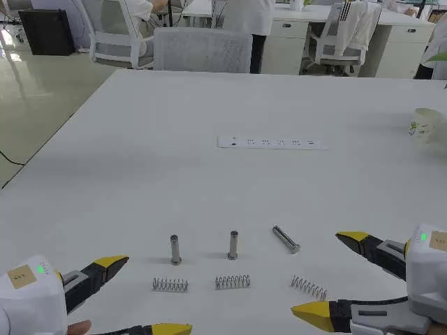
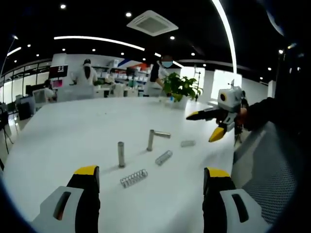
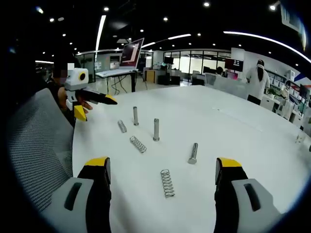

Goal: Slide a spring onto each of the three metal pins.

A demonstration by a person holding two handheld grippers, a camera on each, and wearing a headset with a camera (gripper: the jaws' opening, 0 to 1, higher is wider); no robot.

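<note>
Now left gripper [image 2: 152, 171], right gripper [image 3: 163, 162]: jaws apart, near 3 coiled springs [image 1: 170, 284] [image 1: 232, 281] [image 1: 309, 287], 3 metal pins [image 1: 175, 250] [image 1: 233, 246] [image 1: 286, 239].

Nothing is legible: the green print on the cup [image 1: 424, 124] right of the power strip [image 1: 269, 143] blurs, and the left gripper [image 1: 157, 293] carries a tan sticker [image 1: 21, 276] whose marks are too small.

We see a white workbench [image 1: 209, 112] with a white power strip [image 1: 269, 143] lying flat near its middle. A white cup with green print [image 1: 423, 124] sits by the right edge, well apart from the strip. A grey mesh chair [image 1: 202, 50] stands at the far edge, with white cabinets [image 1: 290, 43] behind it. In the left gripper view we spot a potted plant [image 2: 181, 88] at the bench's far side.
</note>
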